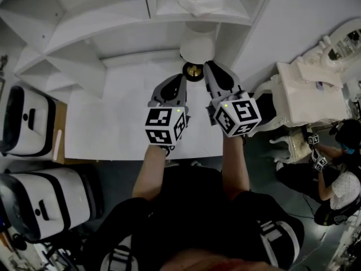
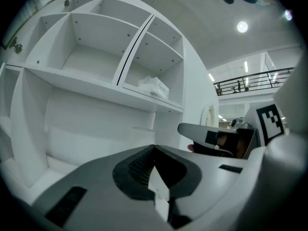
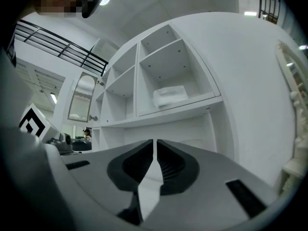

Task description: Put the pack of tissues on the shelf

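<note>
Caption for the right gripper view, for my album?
Soft white tissue pack lies in the lower right compartment of the white shelf, beyond the empty, closed right tool.

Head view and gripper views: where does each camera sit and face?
Head view: on the head, steeply down at the desk; forearms, left gripper, right gripper show.
Left gripper view: on that gripper, up toward the shelf; its shut jaws show.
Right gripper view: on that gripper, also toward the shelf; shut jaws show.
Shared: pack of tissues on the shelf, in all three.
</note>
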A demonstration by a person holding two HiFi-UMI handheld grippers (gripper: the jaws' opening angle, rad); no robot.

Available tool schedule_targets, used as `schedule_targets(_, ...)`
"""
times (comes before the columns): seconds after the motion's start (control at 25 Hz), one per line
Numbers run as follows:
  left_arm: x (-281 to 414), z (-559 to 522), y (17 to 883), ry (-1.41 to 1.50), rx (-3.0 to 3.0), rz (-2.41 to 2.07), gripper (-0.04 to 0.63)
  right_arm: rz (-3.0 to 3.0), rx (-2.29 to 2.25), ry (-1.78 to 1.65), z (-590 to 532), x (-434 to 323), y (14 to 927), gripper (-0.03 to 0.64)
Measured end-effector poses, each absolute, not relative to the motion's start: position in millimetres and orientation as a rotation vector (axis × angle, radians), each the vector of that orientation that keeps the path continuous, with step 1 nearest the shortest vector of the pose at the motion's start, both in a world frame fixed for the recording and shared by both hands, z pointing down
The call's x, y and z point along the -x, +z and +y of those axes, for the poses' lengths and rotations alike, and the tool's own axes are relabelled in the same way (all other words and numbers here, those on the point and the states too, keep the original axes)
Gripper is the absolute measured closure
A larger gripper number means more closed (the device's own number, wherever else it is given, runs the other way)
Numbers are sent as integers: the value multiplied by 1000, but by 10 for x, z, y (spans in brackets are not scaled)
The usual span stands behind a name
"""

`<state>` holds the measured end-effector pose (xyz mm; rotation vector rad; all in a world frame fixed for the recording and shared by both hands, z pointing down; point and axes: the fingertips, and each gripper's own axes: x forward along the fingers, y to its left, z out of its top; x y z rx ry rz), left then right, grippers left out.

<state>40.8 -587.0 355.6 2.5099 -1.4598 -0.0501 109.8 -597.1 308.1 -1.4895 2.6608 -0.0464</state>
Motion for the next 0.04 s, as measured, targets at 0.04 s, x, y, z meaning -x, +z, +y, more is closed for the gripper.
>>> schedule_targets(0.04,-441,-5855,3561,-54,-2505,-1464,584,2665,1487,-50,-5960,-1128,3096,579)
